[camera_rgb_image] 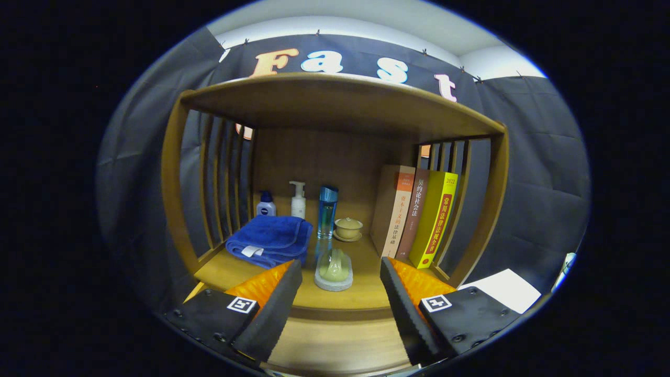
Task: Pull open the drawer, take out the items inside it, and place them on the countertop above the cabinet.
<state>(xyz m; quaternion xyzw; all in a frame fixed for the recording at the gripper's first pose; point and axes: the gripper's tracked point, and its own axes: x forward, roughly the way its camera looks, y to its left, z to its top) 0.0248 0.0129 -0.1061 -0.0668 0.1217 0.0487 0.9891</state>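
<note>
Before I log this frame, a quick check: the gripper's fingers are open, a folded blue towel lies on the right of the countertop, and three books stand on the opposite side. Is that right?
Not quite. The gripper view shows the folded blue towel on the left of the countertop, beyond the left finger. The three books stand on the right. The gripper is open, holding nothing.

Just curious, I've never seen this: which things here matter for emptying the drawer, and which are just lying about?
Job: gripper, jaws open; countertop; perhaps the soap dish between the jaws.
Lying about: blue towel, three bottles, lidded cup, books.
</note>
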